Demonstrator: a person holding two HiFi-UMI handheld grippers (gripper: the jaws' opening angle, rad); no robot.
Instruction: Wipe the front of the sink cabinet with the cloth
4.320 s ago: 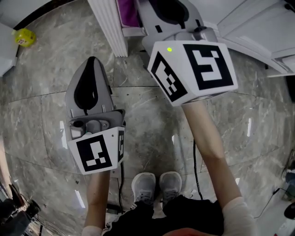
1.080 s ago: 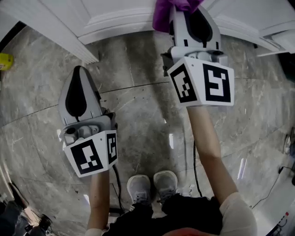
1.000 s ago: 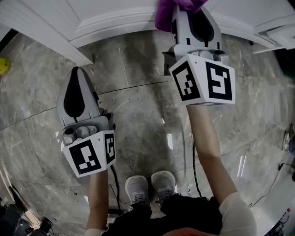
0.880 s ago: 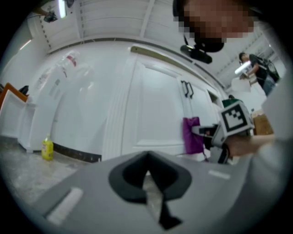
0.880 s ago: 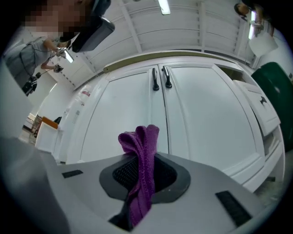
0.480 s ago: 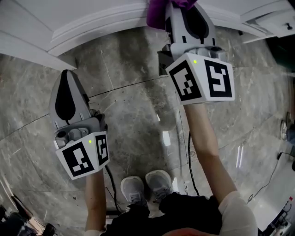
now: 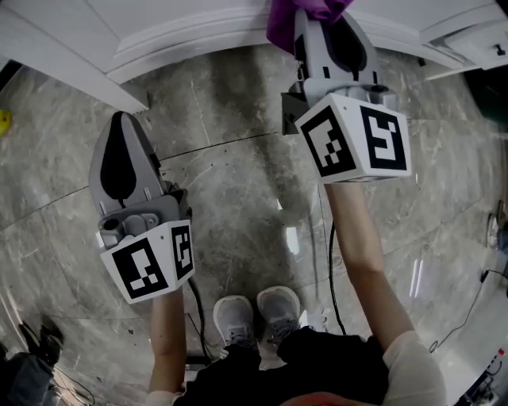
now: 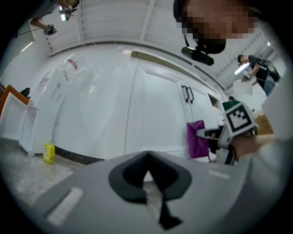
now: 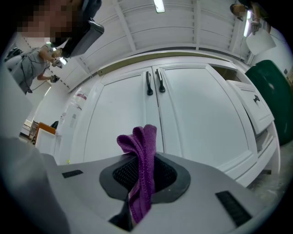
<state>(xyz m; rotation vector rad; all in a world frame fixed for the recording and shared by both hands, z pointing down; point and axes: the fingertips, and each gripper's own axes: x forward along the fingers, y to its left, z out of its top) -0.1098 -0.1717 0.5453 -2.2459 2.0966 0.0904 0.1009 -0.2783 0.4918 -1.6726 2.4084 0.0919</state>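
The right gripper [image 9: 137, 194] has its jaws clamped on a purple cloth [image 9: 143, 167], which stands up in a folded bunch between the dark pads and hangs out below them. In front of it rises the white sink cabinet [image 9: 197, 123], with two doors whose dark handles [image 9: 154, 82] sit side by side at the middle seam. In the head view the cloth [image 7: 287, 22] is at the foot of the cabinet [image 7: 190, 36], over the white base moulding; whether it touches the surface cannot be told.

The left gripper [image 8: 149, 183] has its jaws pressed together with nothing between them. It hangs lower and further out from the cabinet, over the grey marble floor [image 7: 238, 182], well apart from the right one. Its view shows the cloth [image 8: 196, 139] in front of the lower part of a door, and a yellow bottle [image 8: 48, 152] on the floor far to the left by the wall.

The person's grey shoes [image 7: 258, 311] stand below, between the two forearms, and a dark cable [image 7: 329, 262] trails across the floor beside them.
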